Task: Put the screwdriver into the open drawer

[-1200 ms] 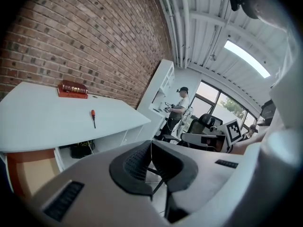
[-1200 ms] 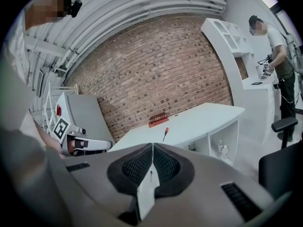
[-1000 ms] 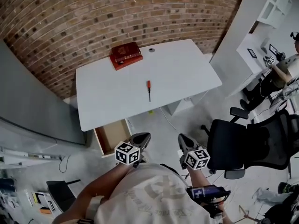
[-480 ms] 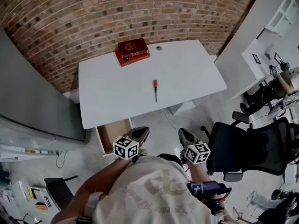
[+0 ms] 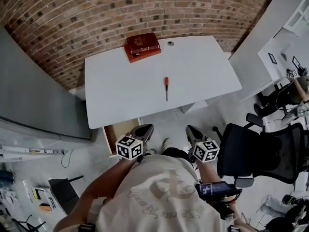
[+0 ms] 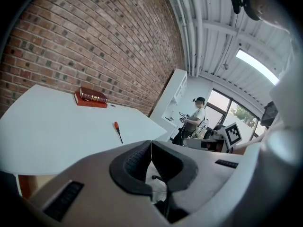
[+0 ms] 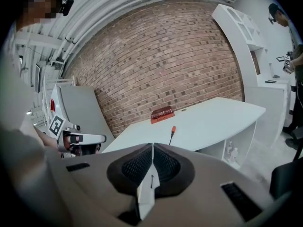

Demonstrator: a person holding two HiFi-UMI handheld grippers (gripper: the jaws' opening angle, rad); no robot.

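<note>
A screwdriver (image 5: 166, 87) with a red handle and dark shaft lies near the middle of the white table (image 5: 120, 95); it also shows as a small screwdriver (image 6: 117, 130) in the left gripper view and a small screwdriver (image 7: 172, 133) in the right gripper view. An open wooden drawer (image 5: 118, 133) sticks out under the table's near left corner. My left gripper (image 5: 145, 129) is shut and empty, just right of the drawer. My right gripper (image 5: 191, 131) is shut and empty too. Both hang short of the table's near edge, well away from the screwdriver.
A red book (image 5: 142, 46) lies at the table's far edge by the brick wall, a small round grommet (image 5: 170, 43) beside it. A black office chair (image 5: 263, 153) stands at the right. A grey panel (image 5: 34, 105) runs along the left. Another person (image 6: 195, 119) stands far off.
Both grippers have come a little closer to the table. In the head view the table, book and screwdriver have shifted right and nearer. The jaws stay shut.
</note>
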